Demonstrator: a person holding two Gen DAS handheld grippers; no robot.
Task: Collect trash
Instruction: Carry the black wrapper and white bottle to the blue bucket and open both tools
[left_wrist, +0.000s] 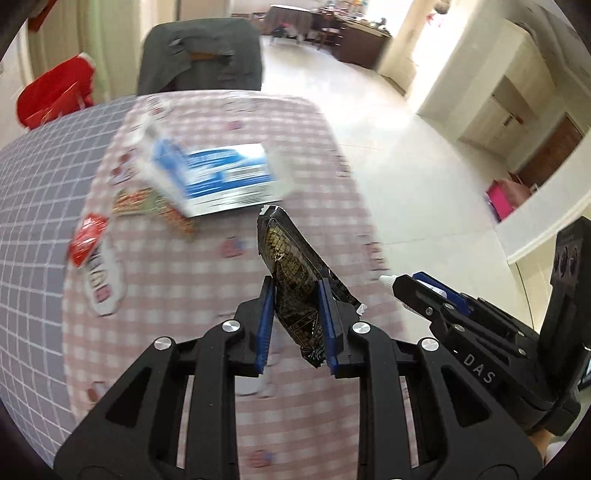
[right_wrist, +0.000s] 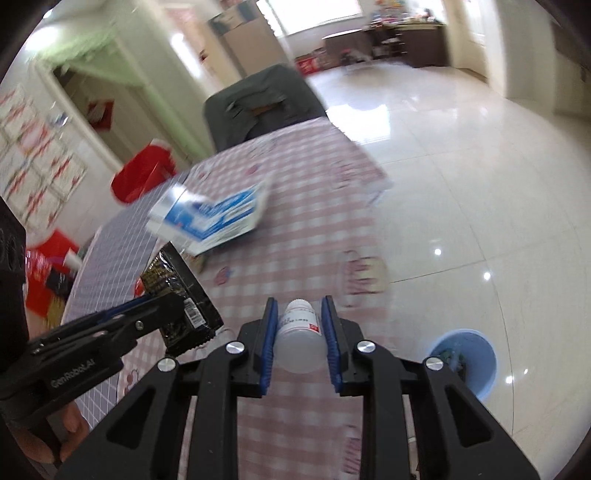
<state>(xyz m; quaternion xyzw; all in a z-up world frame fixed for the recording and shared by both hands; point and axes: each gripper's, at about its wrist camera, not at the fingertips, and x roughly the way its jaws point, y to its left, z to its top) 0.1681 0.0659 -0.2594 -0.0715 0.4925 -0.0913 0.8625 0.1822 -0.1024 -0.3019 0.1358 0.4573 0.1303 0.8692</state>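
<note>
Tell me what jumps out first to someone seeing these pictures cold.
Each gripper already carries trash: the left gripper clamps a black snack wrapper, the right gripper a white bottle. A blue-and-white box lies on the checked tablecloth ahead, and a light blue bin stands on the floor to the right.

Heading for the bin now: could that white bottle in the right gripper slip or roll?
Possibly: the white bottle looks smooth and round, so it could twist between the right gripper's pads. Seemingly plastic, so probably light and unlikely to break.
</note>
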